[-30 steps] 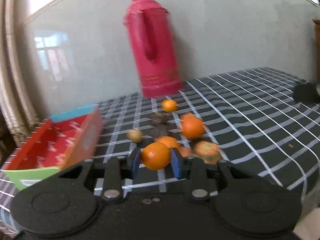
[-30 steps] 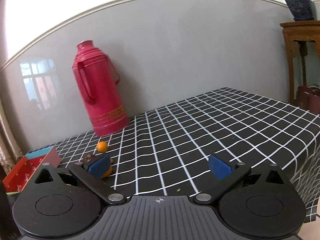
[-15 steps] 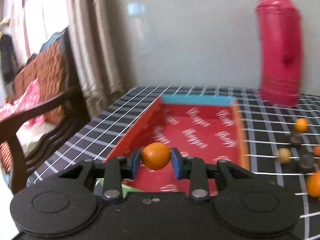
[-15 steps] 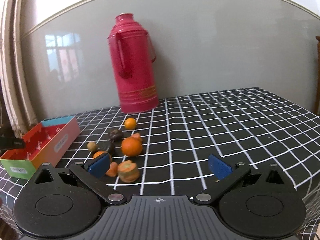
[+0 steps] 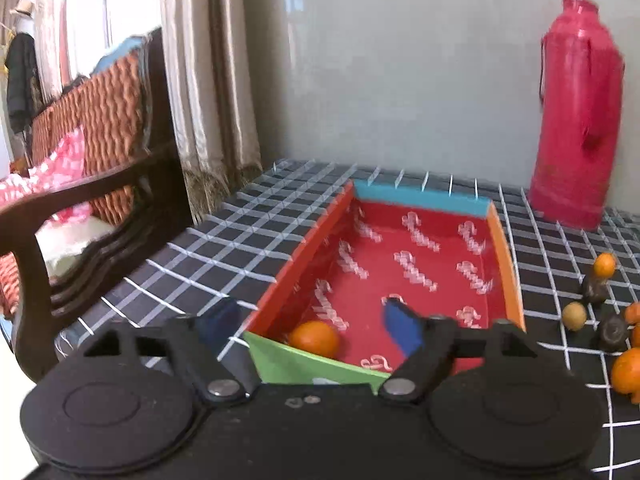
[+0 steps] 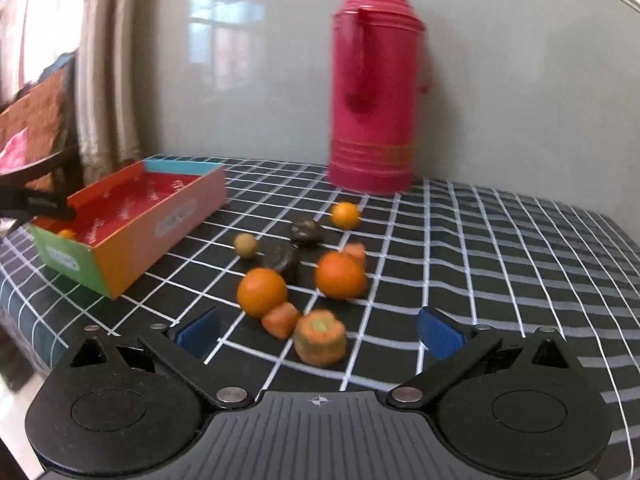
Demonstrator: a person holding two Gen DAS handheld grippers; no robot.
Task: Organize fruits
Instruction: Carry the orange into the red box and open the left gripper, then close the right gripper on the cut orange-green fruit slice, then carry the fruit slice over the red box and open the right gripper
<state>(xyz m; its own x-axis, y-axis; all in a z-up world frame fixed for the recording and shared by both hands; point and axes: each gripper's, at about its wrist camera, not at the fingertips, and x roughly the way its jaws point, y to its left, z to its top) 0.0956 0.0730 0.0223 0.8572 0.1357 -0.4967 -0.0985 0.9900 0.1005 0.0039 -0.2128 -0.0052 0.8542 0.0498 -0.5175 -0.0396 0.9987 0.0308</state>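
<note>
My left gripper [image 5: 310,320] hovers over the near end of a red cardboard box [image 5: 505,248], jaws opening. An orange [image 5: 315,338] lies free in the box's near left corner, below the blue pads and untouched by them. In the right wrist view the same box [image 6: 132,216] sits at the left with that orange [image 6: 66,234] inside. My right gripper [image 6: 318,334] stands open just above the table, with nothing gripped. Before it lie two oranges [image 6: 262,292] [image 6: 340,274], carrot chunks [image 6: 320,342], a small orange [image 6: 346,215], two dark fruits [image 6: 306,230] and a tan round fruit [image 6: 245,245].
A tall red thermos [image 6: 376,88] stands by the grey wall behind the fruit. A dark wooden chair [image 5: 92,184] and beige curtains [image 5: 208,80] sit past the table's left edge. The black checked tablecloth [image 6: 500,248] stretches off to the right.
My left gripper swung left from the fruit pile to the box, then let go of the orange, which now lies in the box. The right gripper turned left and moved closer to the pile.
</note>
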